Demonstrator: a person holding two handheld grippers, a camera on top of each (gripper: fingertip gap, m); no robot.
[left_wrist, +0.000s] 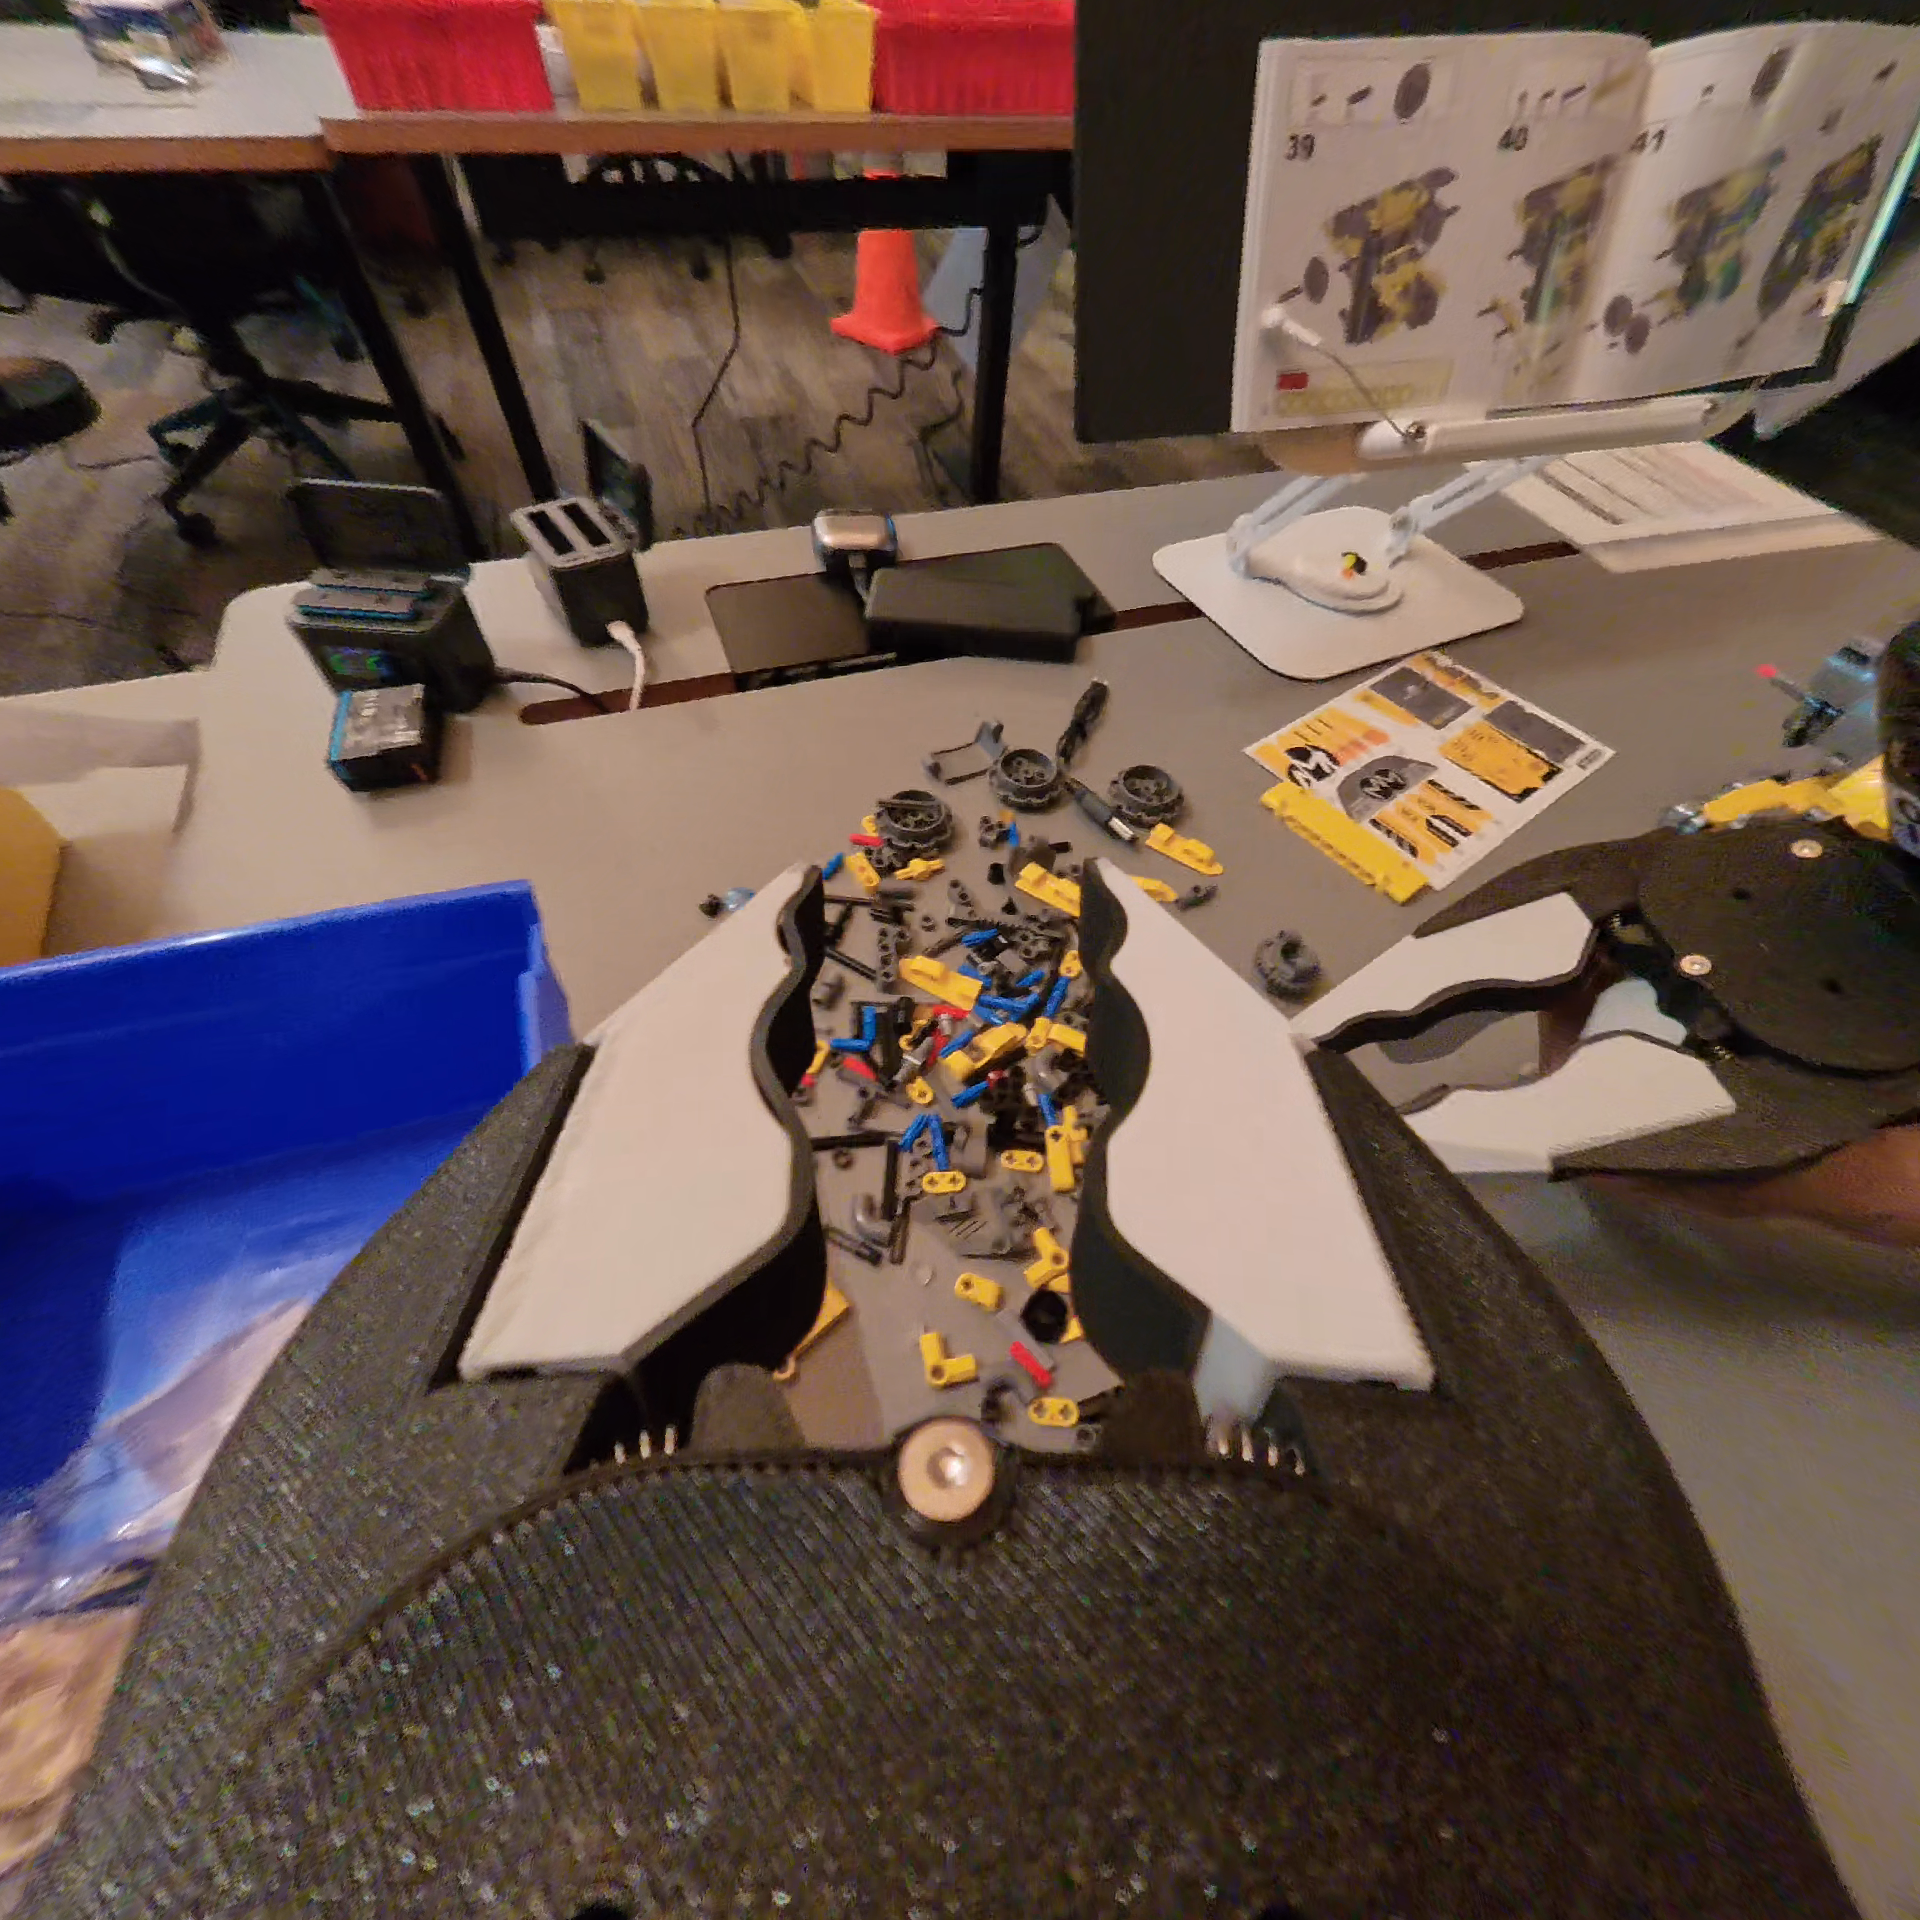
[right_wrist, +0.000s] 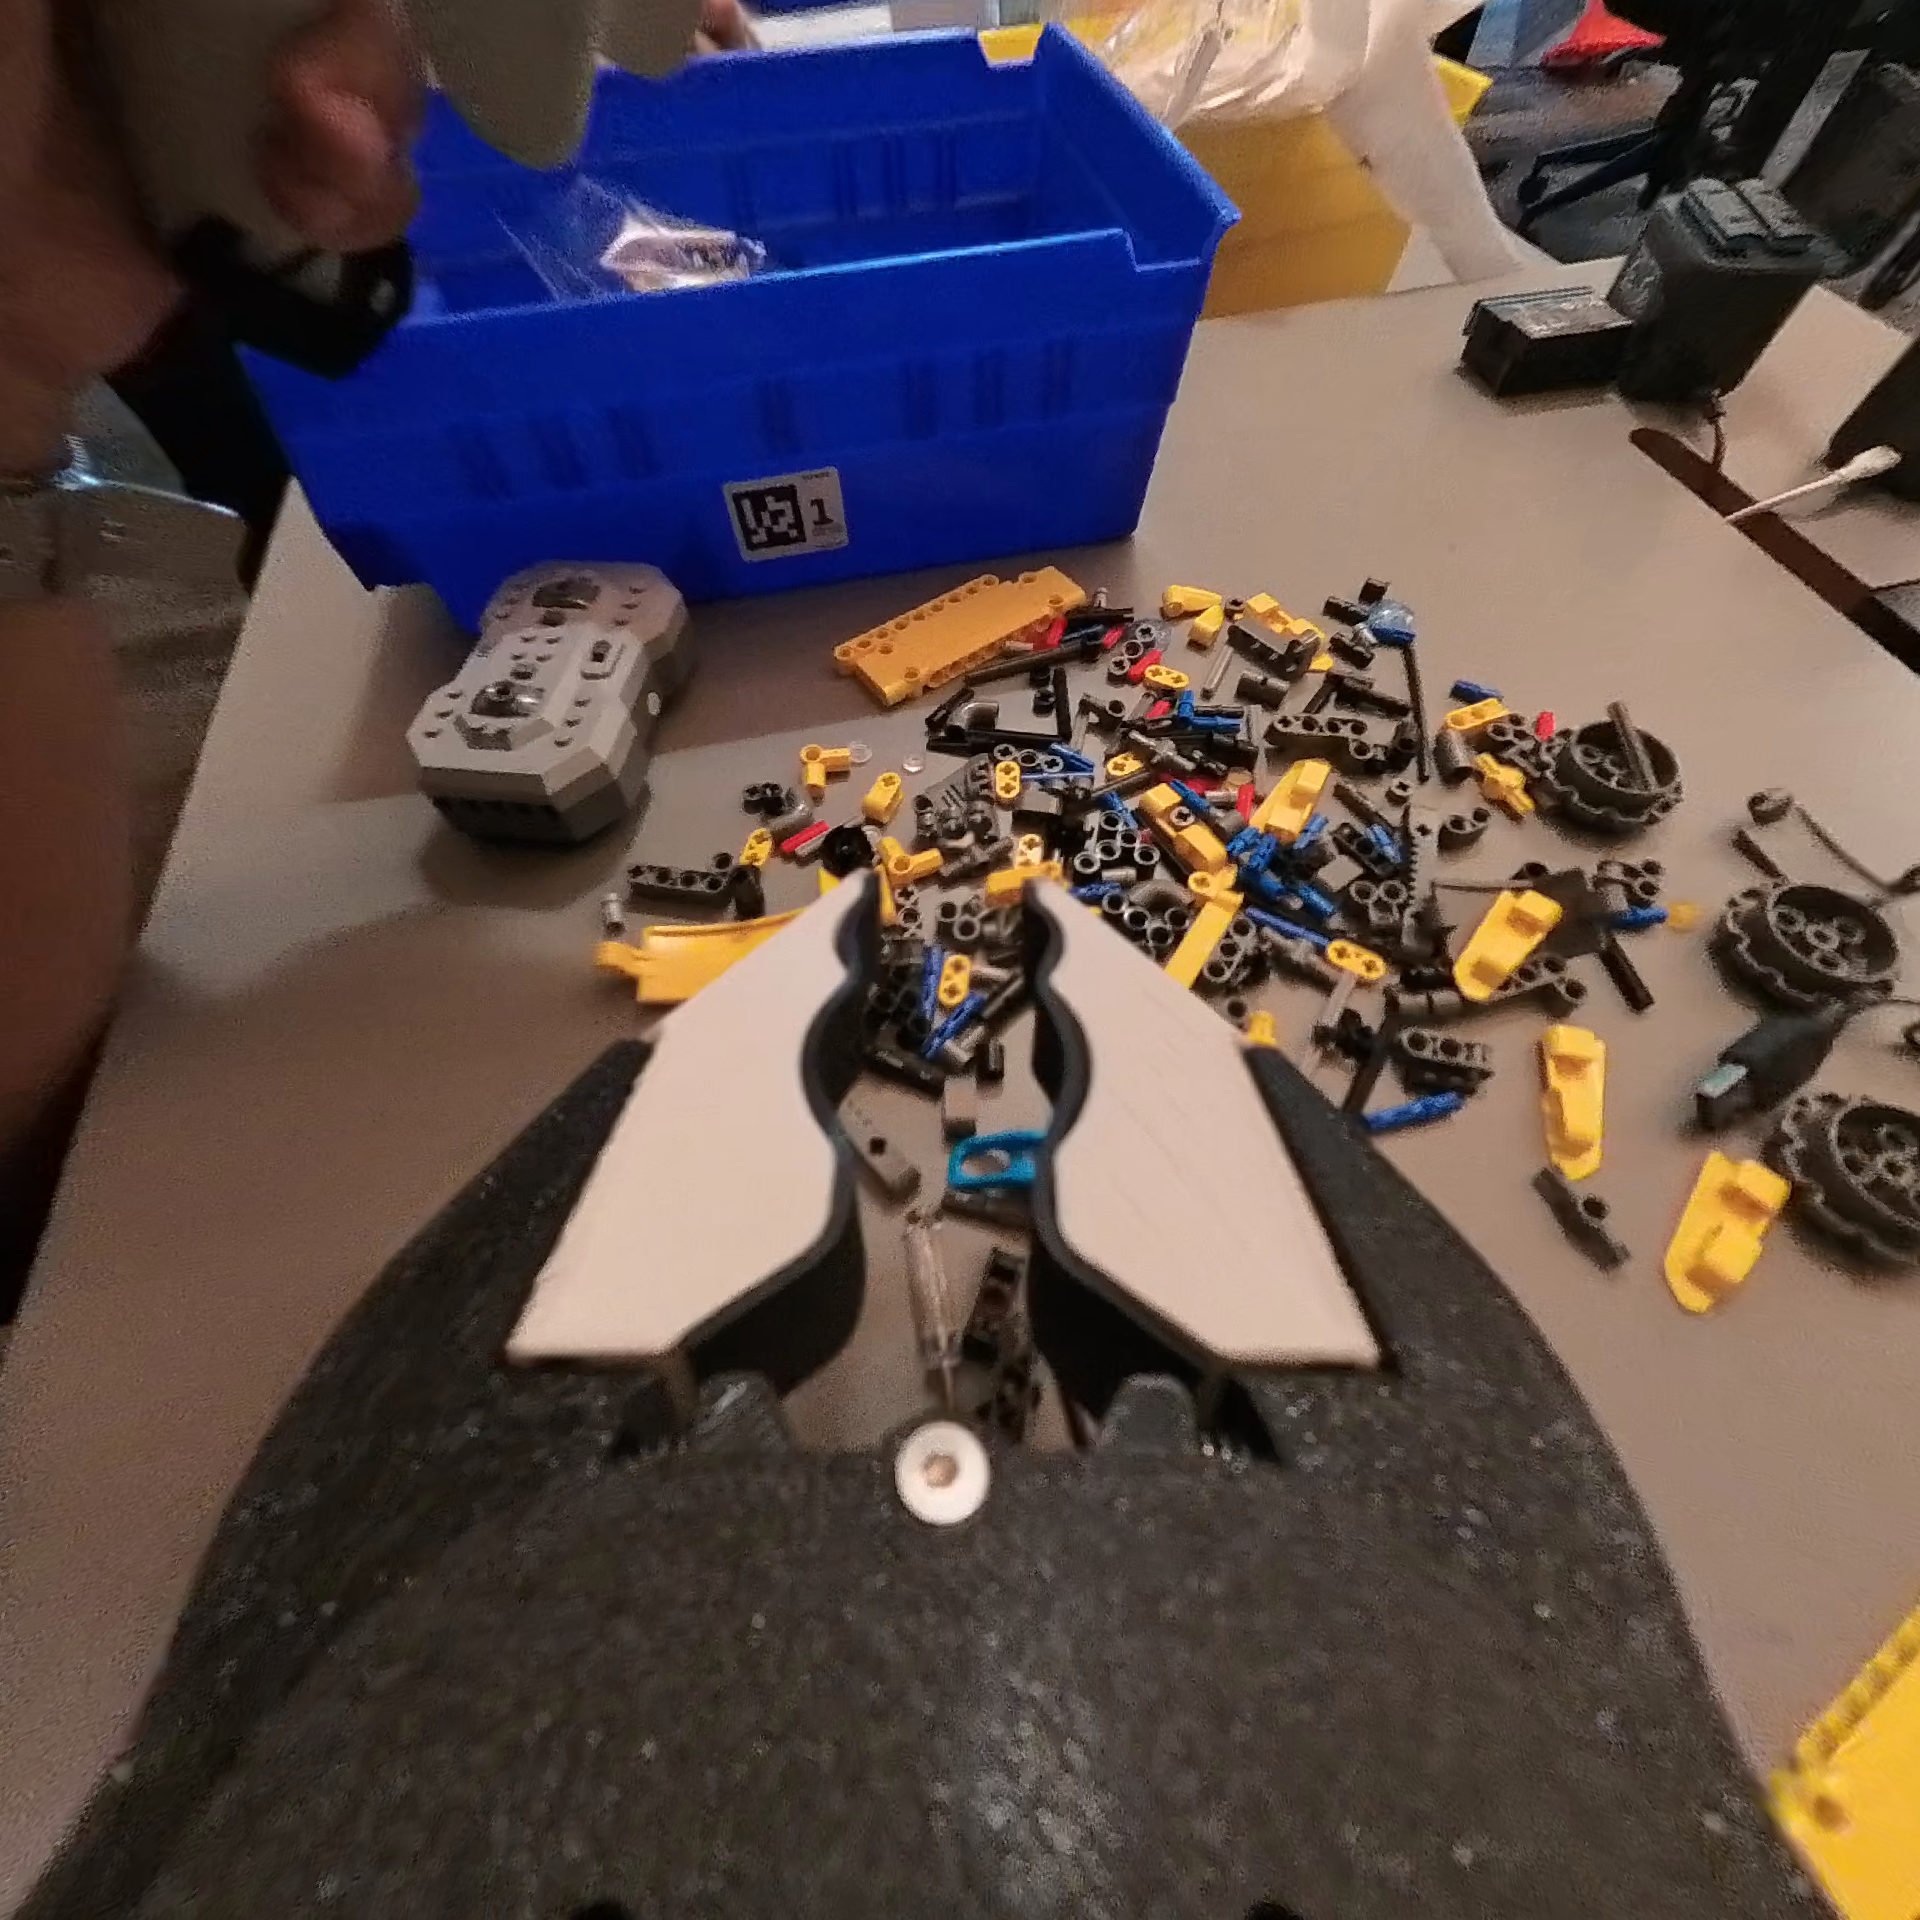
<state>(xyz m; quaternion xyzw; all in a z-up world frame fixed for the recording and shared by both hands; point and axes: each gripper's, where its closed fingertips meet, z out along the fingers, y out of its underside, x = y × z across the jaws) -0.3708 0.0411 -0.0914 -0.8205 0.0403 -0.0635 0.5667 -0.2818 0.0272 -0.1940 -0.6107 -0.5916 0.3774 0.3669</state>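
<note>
L gripper (left_wrist: 948, 914) hovered over the parts pile (left_wrist: 977, 1049) on the grey table (left_wrist: 665, 821), fingers wide apart, nothing between them. R gripper (right_wrist: 948, 891) sat low over the near edge of the same pile, tips closer but w/ a clear gap, gripping nothing; a teal piece (right_wrist: 992, 1155) lay on the table between its fingers, apparently untouched.

L view only: open manual (left_wrist: 1558, 218) on a white stand (left_wrist: 1340, 592), sticker sheet (left_wrist: 1429, 764) right of the pile, chargers (left_wrist: 390, 634) at the far table edge, orange cone (left_wrist: 883, 291) on the floor, red and yellow bins (left_wrist: 686, 52) on a far desk. It also caught the R gripper side-on at right, fingers parted, and a yellow build (left_wrist: 1808, 795) behind it, mostly cut off.

R view only: grey battery box (right_wrist: 551, 696) beside the blue bin (right_wrist: 790, 343), tag on the bin's front, clear bag (right_wrist: 675, 249) inside it, wheels (right_wrist: 1803, 940) at the pile's right edge, yellow panel (right_wrist: 956, 629) just in front of the bin.

Hard to read: blurred hand (right_wrist: 156, 156) top-left in R view, holding something pale; yellow item at R view's bottom-right corner cropped. Blue bin in L view cut off at left.
</note>
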